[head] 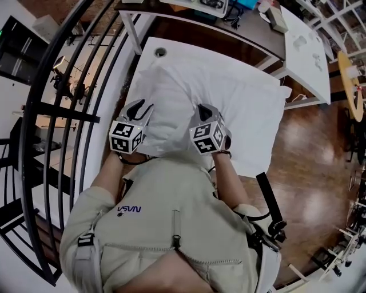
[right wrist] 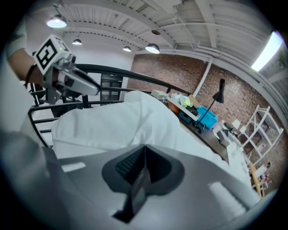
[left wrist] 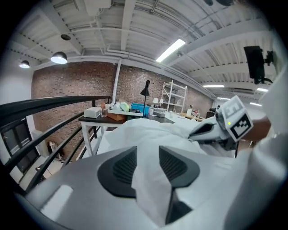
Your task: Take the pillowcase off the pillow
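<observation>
A white pillow in its pillowcase (head: 229,97) lies on a white table (head: 150,57). Both grippers rest at its near edge. My left gripper (head: 143,107) is at the near left corner. In the left gripper view its jaws (left wrist: 147,164) stand apart, and a fold of the white pillowcase (left wrist: 148,179) lies between the pads. My right gripper (head: 205,110) sits a short way to the right on the same edge. In the right gripper view its jaws (right wrist: 144,161) are pressed together, and no white cloth shows between the pads. The pillow (right wrist: 117,121) bulges just beyond them.
A black curved railing (head: 68,86) runs along the table's left side. Behind the pillow stands a cluttered desk (head: 229,8), and a white table (head: 303,51) at the far right. Wooden floor (head: 309,149) lies to the right. The person's beige vest (head: 171,229) fills the foreground.
</observation>
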